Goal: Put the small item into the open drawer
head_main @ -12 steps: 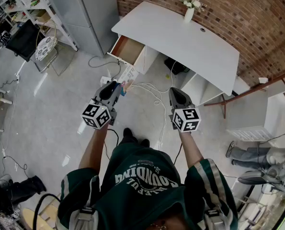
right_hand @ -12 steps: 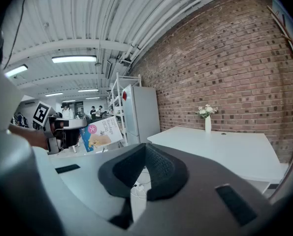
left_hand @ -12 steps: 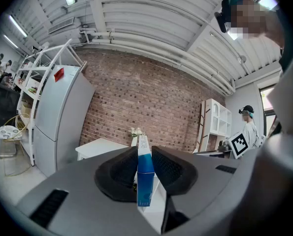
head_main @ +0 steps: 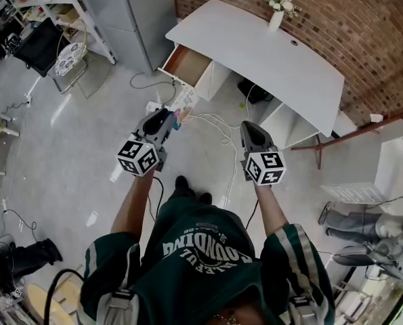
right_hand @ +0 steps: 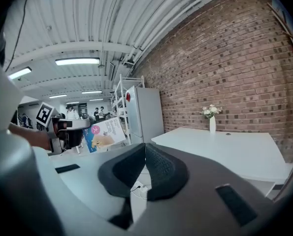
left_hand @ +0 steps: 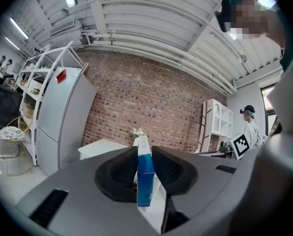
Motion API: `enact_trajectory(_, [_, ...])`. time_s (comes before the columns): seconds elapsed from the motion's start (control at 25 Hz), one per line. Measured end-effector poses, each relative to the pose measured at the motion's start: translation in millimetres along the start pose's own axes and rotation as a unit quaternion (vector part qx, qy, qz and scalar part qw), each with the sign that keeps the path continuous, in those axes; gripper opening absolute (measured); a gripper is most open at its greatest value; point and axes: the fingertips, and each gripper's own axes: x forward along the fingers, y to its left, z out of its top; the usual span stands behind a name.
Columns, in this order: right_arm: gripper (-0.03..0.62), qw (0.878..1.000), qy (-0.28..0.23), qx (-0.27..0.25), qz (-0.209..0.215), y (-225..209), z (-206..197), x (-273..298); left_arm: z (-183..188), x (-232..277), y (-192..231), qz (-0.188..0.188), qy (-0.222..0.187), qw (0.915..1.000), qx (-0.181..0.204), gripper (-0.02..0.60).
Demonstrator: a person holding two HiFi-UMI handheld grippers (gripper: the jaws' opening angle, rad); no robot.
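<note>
A: Blue-white box point(left_hand: 145, 178)?
B: Pinched edge-on btwn jaws of left gripper point(head_main: 166, 118), poking past the tips.
A: Right gripper point(right_hand: 145, 151)?
B: Jaws pressed together, nothing in them.
A: Drawer point(head_main: 186, 66)?
B: Open at desk point(head_main: 269, 53) corner, well apart from box.

— What's on the white table point(head_main: 269, 53)?
— One vase point(head_main: 276, 20) of flowers, near its far edge. Its drawer point(head_main: 186, 65) stands open.
— And the floor point(head_main: 52, 147)?
— White cables point(head_main: 211, 118) trail beside the table.
</note>
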Motion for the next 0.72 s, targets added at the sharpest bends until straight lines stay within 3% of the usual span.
enact_trajectory(0.72, [0.025,1.000,0.005,-0.003,0.017,17.4,-4.9,1.1,1.9,-22.6,10.1,0.021,-0.010,0.9997,-0.001,0.098])
